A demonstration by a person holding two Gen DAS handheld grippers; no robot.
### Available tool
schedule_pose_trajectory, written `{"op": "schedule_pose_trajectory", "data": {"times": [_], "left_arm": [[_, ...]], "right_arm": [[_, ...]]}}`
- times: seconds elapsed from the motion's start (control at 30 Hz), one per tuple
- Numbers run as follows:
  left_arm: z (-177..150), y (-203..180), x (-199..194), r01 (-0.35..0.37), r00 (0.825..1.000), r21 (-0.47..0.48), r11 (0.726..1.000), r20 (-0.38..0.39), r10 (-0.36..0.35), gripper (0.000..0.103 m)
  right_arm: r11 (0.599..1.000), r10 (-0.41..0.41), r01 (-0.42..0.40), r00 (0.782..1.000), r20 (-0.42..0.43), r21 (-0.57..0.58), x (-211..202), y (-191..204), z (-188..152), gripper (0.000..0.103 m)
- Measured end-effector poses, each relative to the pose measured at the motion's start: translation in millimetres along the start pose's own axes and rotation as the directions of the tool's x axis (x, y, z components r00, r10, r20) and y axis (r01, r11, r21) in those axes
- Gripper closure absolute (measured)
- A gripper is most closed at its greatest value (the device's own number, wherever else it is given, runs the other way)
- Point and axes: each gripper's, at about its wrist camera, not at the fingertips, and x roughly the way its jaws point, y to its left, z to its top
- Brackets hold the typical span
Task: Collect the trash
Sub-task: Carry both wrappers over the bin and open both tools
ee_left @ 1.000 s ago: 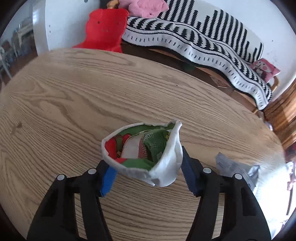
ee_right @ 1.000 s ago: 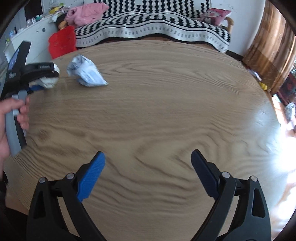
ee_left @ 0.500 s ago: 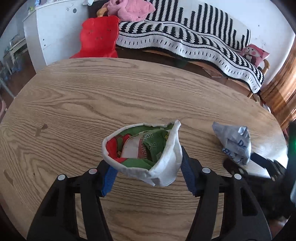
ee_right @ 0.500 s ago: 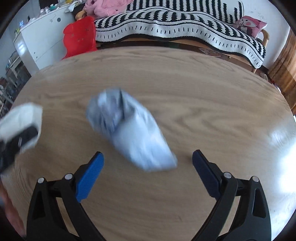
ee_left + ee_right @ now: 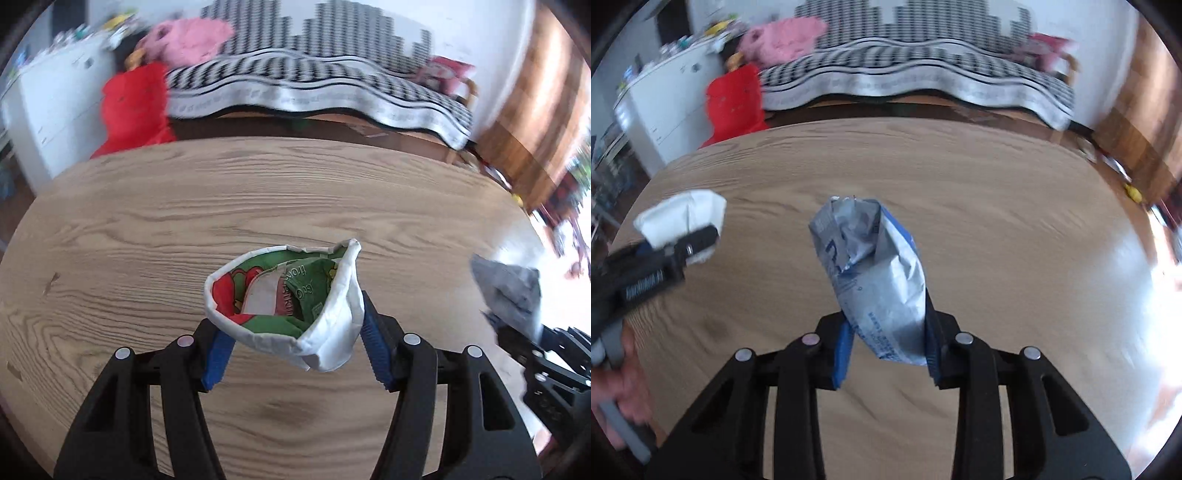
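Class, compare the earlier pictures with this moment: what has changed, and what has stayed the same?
The right gripper closed on the crumpled silver-blue wrapper, which had lain on the wooden table, and lifted it. The left gripper still holds the white green-printed wrapper.
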Motion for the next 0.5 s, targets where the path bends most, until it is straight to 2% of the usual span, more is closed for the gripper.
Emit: {"op": "schedule_pose_trajectory", "data": {"times": [0.1,0.2,0.3,0.33,0.5], "left_arm": [[-16,-38,-11,0.061,0.998,0.064,0.996,-0.007,-0.061,0.042],[-39,-90,-24,0.153,0.988,0.141,0.978,-0.036,-0.149,0.042],[-67,-146,-42,0.217,0.976,0.236,0.947,-0.048,-0.212,0.042],[-77,-167,-49,0.239,0.971,0.271,0.932,-0.051,-0.234,0.042],[-125,-252,-73,0.336,0.940,0.394,0.855,-0.091,-0.328,0.042]], "right_arm": [[0.994,-0.073,0.072,0.997,0.005,0.085,-32,-53,-47,0.070],[0.974,-0.147,0.145,0.989,-0.002,0.173,-61,-107,-101,0.070],[0.939,-0.200,0.197,0.980,-0.019,0.282,-87,-162,-150,0.070],[0.916,-0.233,0.234,0.971,-0.043,0.325,-96,-186,-170,0.070],[0.840,-0.304,0.296,0.951,-0.057,0.455,-139,-262,-238,0.070]]}}
